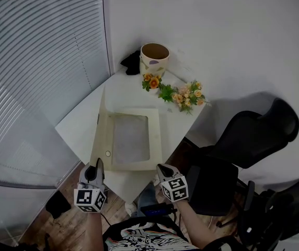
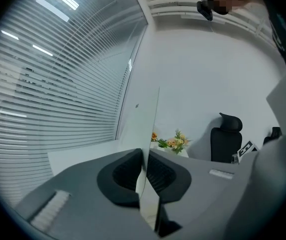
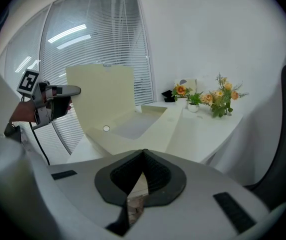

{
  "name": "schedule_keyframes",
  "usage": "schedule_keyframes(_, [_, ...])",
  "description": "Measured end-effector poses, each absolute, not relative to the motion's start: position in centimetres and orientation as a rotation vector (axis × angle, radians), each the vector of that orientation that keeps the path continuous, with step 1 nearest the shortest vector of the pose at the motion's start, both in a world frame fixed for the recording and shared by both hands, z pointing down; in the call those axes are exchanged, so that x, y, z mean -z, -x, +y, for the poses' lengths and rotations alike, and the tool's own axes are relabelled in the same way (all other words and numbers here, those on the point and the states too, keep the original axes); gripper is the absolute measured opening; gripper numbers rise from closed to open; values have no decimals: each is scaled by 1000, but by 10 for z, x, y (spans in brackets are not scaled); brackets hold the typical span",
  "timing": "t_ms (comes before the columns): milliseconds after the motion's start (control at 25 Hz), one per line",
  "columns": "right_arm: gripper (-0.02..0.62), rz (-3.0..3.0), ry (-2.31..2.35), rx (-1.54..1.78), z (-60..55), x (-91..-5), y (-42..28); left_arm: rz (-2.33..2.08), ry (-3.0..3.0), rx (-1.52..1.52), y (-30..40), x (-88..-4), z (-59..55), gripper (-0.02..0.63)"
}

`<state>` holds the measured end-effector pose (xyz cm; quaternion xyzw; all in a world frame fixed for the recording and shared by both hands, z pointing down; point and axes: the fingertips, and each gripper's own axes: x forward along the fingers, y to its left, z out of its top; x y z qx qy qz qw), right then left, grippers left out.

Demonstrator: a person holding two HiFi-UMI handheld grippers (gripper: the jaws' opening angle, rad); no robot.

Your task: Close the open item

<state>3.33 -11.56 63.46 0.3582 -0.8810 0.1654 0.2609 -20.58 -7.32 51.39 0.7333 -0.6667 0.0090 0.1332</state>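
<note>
Window blinds (image 1: 29, 61): far left, beside the white tabletop (image 1: 79, 124)
Left hand-held gripper (image 1: 98, 163): we read its jaws as pressed together on the thin edge of the lid (image 2: 145, 119); the panel runs straight up between them
Cream case (image 1: 154, 135): open on the tabletop, near our edge; lid upright along its left side; grey recess in the base
Right hand-held gripper (image 1: 161, 167): jaws together at the tips, nothing between them; just off the case's near right corner, not touching it
Pot (image 1: 154, 56): at the far corner of the tabletop; flowers (image 1: 186, 95) to its right
Black chair (image 1: 254, 132): right of the tabletop
</note>
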Motion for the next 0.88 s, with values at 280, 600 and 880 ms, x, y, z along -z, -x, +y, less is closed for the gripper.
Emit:
schedule_keyframes(280, [2, -2386, -976, -448, -115, -634, -32, -1878, -2193, -69, 190, -512, -77, 14])
schedule_keyframes(600, [2, -2385, -978, -448, -115, -634, -33, -1791, -2275, -112, 166, -511, -81, 20])
schedule_keyframes(880, [2, -2391, -978, -450, -116, -634, -32, -1723, -2336, -170, 147, -514, -84, 25])
